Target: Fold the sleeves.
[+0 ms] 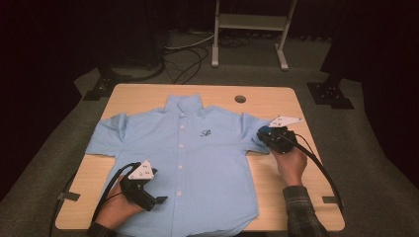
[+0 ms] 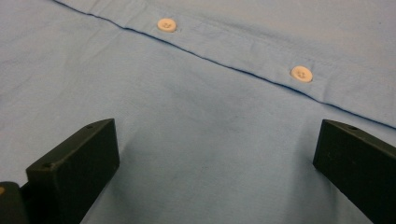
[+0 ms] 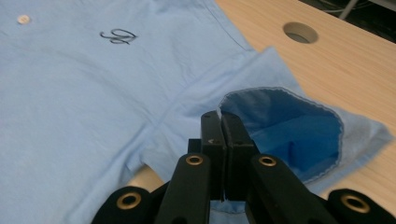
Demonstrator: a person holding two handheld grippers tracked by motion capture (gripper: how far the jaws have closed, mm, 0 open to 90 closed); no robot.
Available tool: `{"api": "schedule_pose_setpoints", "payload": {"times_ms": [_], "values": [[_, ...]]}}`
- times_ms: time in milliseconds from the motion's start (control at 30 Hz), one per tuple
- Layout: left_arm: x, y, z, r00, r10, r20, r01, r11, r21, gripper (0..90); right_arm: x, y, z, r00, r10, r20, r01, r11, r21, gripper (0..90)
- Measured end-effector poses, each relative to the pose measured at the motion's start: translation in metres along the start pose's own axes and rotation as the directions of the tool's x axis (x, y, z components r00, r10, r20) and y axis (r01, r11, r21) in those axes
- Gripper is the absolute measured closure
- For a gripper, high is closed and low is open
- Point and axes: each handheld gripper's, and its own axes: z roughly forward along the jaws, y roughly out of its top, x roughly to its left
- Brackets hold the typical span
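A light blue short-sleeved button-up shirt (image 1: 197, 163) lies face up and spread flat on a light wooden table (image 1: 276, 101), collar toward twelve o'clock in the high view and hem at the near edge toward six.

At about seven o'clock of that view, the person's left hand (image 1: 116, 210) holds the left gripper (image 1: 157, 200) low over the lower front of the shirt, pointing toward three o'clock at the button placket. In the left gripper view its two black jaws stand wide apart with bare blue cloth between them; nothing is clamped. Two white buttons (image 2: 301, 73) sit on the placket toward twelve and one o'clock beyond the jaws.

Near the shirt's middle, a dark embroidered script logo (image 1: 206, 132) marks the chest, just beside the placket.

At about three o'clock of the high view, the right hand (image 1: 291, 165), in a plaid sleeve (image 1: 304, 210), holds the right gripper (image 1: 263, 133) at the shirt's sleeve (image 3: 299, 135). In the right gripper view the jaws are pressed together on the sleeve's hemmed edge, which is lifted so the darker blue inside of the cuff opening gapes toward three o'clock of the jaws. A round cable hole (image 3: 300, 32) in the tabletop lies toward one o'clock, well apart from the sleeve.
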Motion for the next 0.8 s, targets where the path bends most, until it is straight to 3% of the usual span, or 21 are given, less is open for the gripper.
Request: {"api": "schedule_pose_setpoints", "payload": {"times_ms": [333, 800], "values": [[0.0, 0.0, 0.0, 1.0, -0.001, 0.0, 0.001, 1.0, -0.001, 0.0, 0.025, 0.024, 0.031, 0.9969, -0.045, -0.065, 0.044, 0.999, -0.01, 89.3], [0.0, 0.0, 0.0, 1.0, -0.001, -0.001, 0.001, 1.0, -0.001, 0.0, 0.046, 0.046, 0.055, 0.9905, -0.064, -0.122, 0.061, 0.998, -0.031, 89.3]]}}
